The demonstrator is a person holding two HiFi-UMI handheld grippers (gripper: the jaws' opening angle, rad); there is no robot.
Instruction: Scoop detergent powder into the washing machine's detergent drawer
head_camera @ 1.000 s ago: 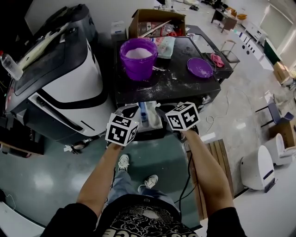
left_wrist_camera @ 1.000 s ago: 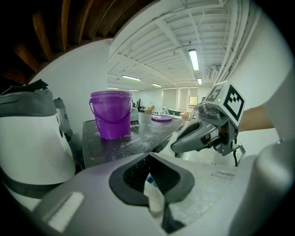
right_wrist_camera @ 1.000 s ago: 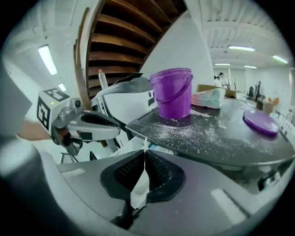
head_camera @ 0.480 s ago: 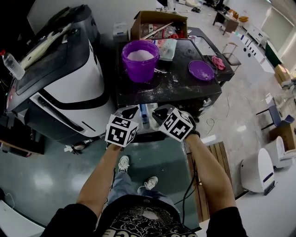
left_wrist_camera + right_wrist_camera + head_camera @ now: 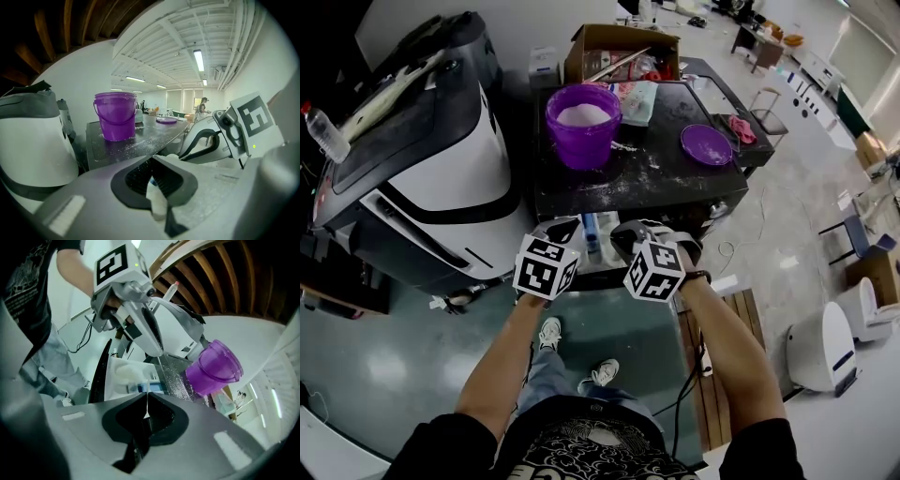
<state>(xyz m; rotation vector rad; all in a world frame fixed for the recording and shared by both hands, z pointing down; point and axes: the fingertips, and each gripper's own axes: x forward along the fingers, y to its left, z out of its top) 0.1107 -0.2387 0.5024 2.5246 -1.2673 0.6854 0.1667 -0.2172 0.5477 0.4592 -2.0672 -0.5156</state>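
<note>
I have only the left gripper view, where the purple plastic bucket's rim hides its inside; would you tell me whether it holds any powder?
Observer: Yes. The head view shows the purple plastic bucket holding white powder.
Operator: Thank you. Is the detergent drawer open?
Observer: The right gripper view shows the white plastic drawer pulled out, with a blue part inside it.
Operator: My left hand-held gripper seems to pinch a white piece. And the right one?
Observer: The right hand-held gripper is shut on a thin white strip, seen edge-on. I can't tell what it belongs to.
</note>
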